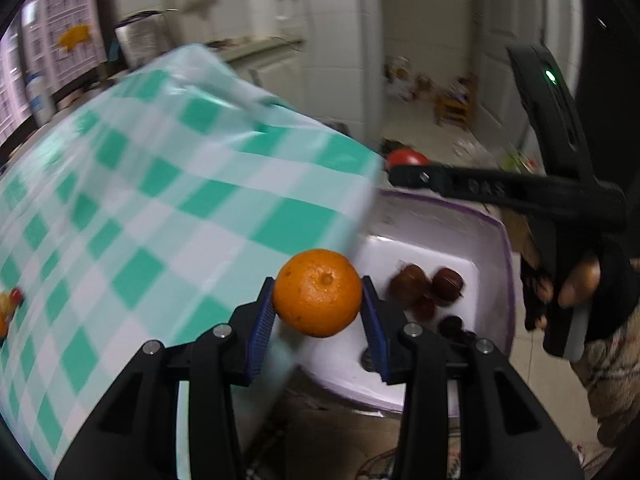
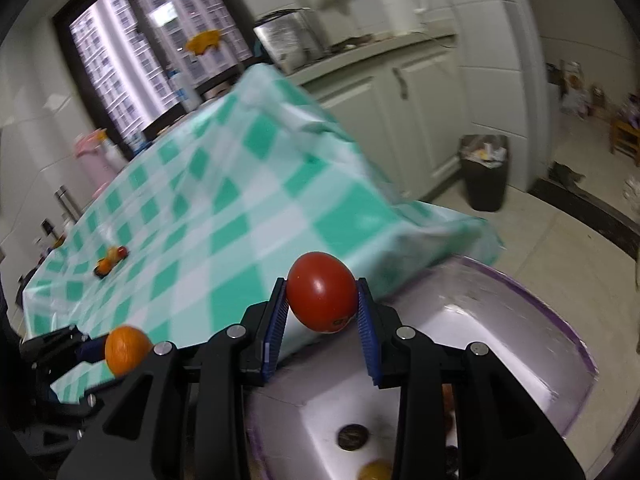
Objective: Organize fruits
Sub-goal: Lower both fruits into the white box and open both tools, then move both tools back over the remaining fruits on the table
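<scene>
My left gripper [image 1: 318, 294] is shut on an orange [image 1: 318, 292], held over the edge between the checked table and a purple-rimmed white basin [image 1: 506, 248]. Several dark red fruits [image 1: 426, 286] lie in the basin. My right gripper [image 2: 322, 294] is shut on a red tomato [image 2: 321, 290] above the basin's near rim [image 2: 576, 340]. In the left wrist view the tomato [image 1: 406, 158] shows at the tip of the right gripper's black arm. The orange [image 2: 126, 349] appears at lower left in the right wrist view. A few small fruits [image 2: 110, 262] remain on the tablecloth.
The table wears a green-and-white checked cloth [image 2: 224, 200]. Kitchen cabinets [image 2: 400, 120] and a dark waste bin [image 2: 484, 172] stand behind, on a tiled floor. A gloved hand [image 1: 576, 292] holds the right gripper's handle. A kettle [image 2: 400, 4] sits on the counter.
</scene>
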Demonstrator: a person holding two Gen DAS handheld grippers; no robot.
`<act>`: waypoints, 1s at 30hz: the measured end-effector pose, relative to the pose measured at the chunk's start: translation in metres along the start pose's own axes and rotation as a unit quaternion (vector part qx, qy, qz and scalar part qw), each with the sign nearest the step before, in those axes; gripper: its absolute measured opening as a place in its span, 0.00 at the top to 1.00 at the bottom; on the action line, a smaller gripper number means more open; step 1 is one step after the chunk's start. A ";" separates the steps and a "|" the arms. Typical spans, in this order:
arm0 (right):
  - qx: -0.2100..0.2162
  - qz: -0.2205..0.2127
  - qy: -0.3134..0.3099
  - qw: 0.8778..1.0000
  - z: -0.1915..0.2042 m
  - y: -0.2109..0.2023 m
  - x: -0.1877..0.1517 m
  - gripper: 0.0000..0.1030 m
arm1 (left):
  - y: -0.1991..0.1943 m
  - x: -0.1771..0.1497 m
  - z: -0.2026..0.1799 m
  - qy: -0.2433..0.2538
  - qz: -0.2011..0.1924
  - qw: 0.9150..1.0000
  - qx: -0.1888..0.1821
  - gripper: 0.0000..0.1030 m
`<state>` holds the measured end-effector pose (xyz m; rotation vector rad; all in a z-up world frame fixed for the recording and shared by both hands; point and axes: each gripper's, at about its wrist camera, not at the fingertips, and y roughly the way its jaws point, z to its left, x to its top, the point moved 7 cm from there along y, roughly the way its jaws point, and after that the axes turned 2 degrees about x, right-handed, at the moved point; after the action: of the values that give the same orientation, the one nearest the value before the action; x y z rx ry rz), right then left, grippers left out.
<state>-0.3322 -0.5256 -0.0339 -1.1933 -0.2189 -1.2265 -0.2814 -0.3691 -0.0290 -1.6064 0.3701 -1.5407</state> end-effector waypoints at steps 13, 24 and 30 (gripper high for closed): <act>-0.130 0.077 0.061 0.987 -0.101 0.028 -0.057 0.68 | 0.095 -0.038 -0.087 0.147 0.101 0.982 -0.060 0.59; -0.174 0.124 0.075 0.974 -0.127 0.052 -0.080 0.65 | 0.129 -0.059 -0.083 0.134 0.136 0.980 -0.058 0.58; -0.181 0.106 0.076 0.975 -0.122 0.043 -0.066 0.39 | 0.098 -0.050 -0.089 0.165 0.066 0.983 -0.047 0.17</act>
<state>-0.3776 -0.5884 -0.1570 -1.3878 0.2519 -1.1919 -0.3398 -0.4237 -0.1454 -1.3636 0.7269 -1.7077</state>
